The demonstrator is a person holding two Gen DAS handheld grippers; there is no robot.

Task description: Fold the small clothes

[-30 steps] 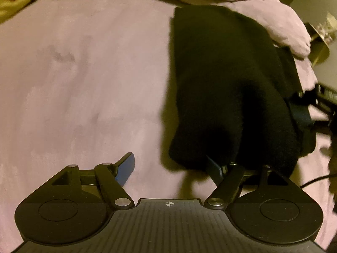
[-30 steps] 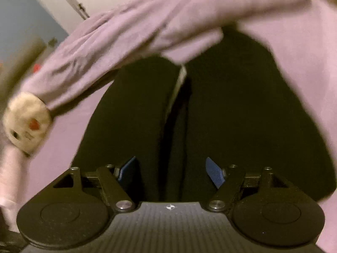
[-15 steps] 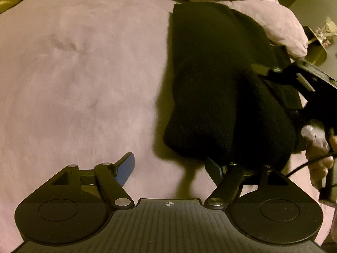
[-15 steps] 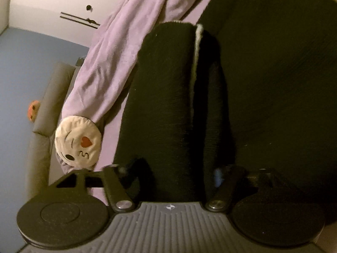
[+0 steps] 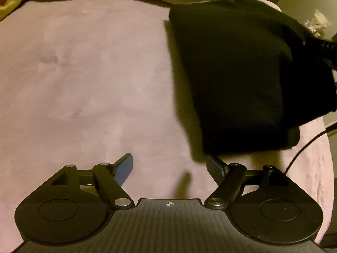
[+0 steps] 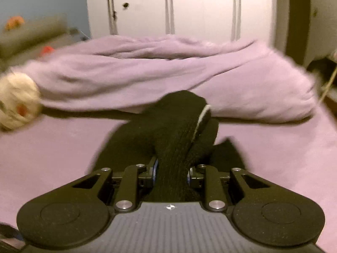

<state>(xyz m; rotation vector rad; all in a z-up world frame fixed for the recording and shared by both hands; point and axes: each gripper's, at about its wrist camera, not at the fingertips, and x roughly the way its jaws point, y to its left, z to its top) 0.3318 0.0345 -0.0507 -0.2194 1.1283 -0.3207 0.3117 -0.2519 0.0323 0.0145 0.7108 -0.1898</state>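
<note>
The right gripper [image 6: 171, 175] is seen closing on a thick bunch of the black garment [image 6: 179, 130], its jaws narrowed from the wide stance of a second ago, when the cloth lay unpinched between the pads. The gathered edge, marked by a pale seam line, is now raised off the bed sheet [image 6: 52, 147], where half a second ago it lay lower; this is judged to be the start of a fold carried across the garment. The left gripper [image 5: 169, 166] is held wide open with nothing between its jaws, and has barely shifted; its right finger [image 5: 214, 165] sits just at the near edge of the garment [image 5: 231, 73], which occupies the right side of that view. A rumpled lilac blanket [image 6: 168, 69] is heaped just beyond the garment's far end and may crowd the fold. A round plush cushion [image 6: 18, 101] lies far left, well apart. A dark cable [image 5: 305, 145] crosses the sheet [image 5: 84, 84] near right, beside the garment.
</note>
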